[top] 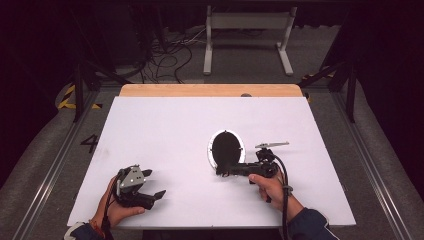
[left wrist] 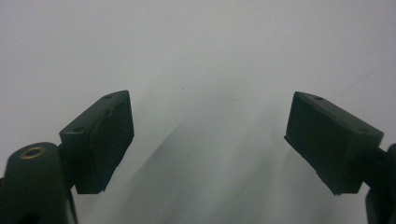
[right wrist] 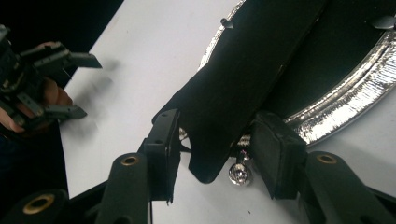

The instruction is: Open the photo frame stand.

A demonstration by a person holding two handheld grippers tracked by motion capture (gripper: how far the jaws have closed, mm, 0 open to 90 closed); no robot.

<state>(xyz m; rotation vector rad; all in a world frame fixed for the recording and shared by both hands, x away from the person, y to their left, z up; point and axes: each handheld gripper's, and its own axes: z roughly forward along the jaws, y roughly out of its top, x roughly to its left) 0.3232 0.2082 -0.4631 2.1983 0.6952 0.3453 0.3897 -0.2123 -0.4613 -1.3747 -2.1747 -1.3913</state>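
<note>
On the white worktop (top: 165, 130) lies a small frying pan (top: 226, 148), black inside with a shiny silver rim. It is a little right of the middle of the worktop, and its black handle (right wrist: 243, 88) points toward the person's side.

The right hand-held gripper (top: 223, 171) is at the near end of this handle, just below the pan in the high view, and it points to the left. In the right gripper view the handle comes down between the two black jaws. The left pad (right wrist: 163, 149) seems to be close against the side of the handle, but the right pad (right wrist: 275, 154) stands a little apart from it, with a screw (right wrist: 239, 172) visible in the gap. So the jaws are about half open around the handle and do not press it.

The left hand-held gripper (top: 151, 183) is well apart from the pan, near the front left corner of the worktop. Its jaws stand wide open and between them is nothing but the bare white surface.
</note>
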